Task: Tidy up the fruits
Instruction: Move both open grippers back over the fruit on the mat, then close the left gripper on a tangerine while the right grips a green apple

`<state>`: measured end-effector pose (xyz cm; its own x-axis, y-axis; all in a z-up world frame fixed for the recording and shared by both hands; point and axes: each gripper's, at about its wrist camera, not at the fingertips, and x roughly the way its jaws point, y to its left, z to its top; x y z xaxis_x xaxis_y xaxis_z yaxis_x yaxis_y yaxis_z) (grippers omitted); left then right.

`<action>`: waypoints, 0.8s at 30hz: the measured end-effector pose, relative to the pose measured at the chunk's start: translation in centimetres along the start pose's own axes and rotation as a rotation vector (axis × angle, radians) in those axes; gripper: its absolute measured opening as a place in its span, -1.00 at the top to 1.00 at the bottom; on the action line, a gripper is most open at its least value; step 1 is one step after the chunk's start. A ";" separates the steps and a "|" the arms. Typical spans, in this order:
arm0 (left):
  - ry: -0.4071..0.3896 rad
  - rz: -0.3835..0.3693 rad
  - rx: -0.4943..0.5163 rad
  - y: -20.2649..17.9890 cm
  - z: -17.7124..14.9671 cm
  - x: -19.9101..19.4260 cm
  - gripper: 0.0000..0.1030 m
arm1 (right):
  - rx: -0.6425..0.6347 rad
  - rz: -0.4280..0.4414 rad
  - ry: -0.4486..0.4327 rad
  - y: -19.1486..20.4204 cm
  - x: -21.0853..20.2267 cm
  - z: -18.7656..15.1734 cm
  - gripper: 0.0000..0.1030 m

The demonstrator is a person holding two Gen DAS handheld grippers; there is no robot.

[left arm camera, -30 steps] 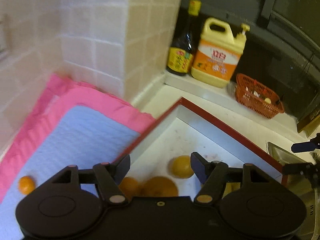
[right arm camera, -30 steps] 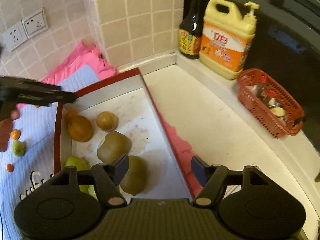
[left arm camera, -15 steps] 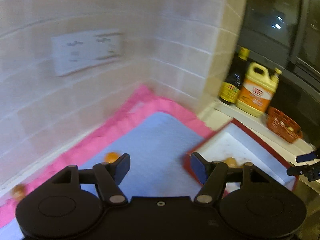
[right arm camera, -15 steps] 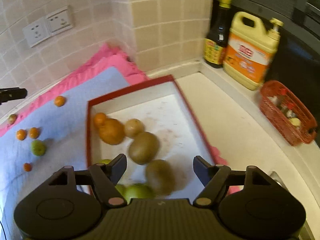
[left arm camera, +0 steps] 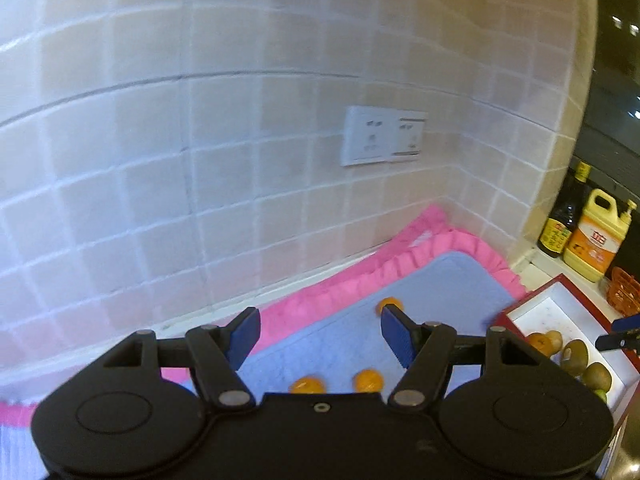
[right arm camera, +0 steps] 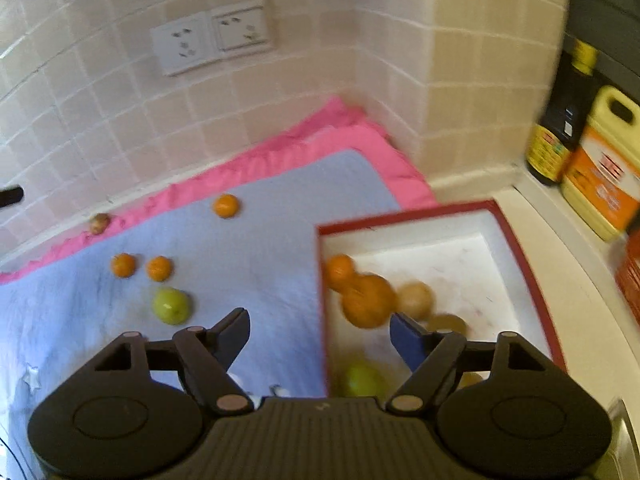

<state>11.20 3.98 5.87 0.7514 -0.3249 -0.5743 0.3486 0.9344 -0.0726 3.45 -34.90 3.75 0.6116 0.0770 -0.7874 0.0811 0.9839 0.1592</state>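
Left tool (left arm camera: 320, 334) gapes wide over the blue mat (left arm camera: 360, 320), nothing between its jaws; small oranges (left arm camera: 368, 380) lie just near of it. Right tool (right arm camera: 320, 334) has just been opening, jaws wide and empty, straddling the left rim of the red-edged tray (right arm camera: 440, 210); a big orange (right arm camera: 368, 300) sits inside, a green fruit (right arm camera: 172, 306) left on the mat.

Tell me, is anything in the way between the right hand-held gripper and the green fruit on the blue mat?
No. Only bare blue mat lies between the open right hand-held gripper and the green fruit.
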 end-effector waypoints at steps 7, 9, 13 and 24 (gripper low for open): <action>0.120 0.007 -0.099 3.0 -3.0 3.6 -0.55 | 0.005 0.104 0.020 4.5 2.7 1.9 -0.83; 0.166 0.002 -0.105 3.3 -4.1 5.5 -0.55 | 0.028 0.160 0.052 5.5 4.5 1.9 -0.84; 0.248 -0.008 -0.079 2.8 -6.3 9.3 -0.55 | 0.019 0.153 0.157 8.2 9.7 0.8 -0.83; 0.324 -0.069 -0.143 2.7 -7.4 17.0 -0.55 | -0.049 0.138 0.165 13.0 16.4 -0.6 -0.72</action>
<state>20.78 2.07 -10.11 0.5044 -0.3467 -0.7908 0.2933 0.9302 -0.2208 14.04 -20.76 -7.45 0.4770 0.2324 -0.8476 -0.0349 0.9686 0.2460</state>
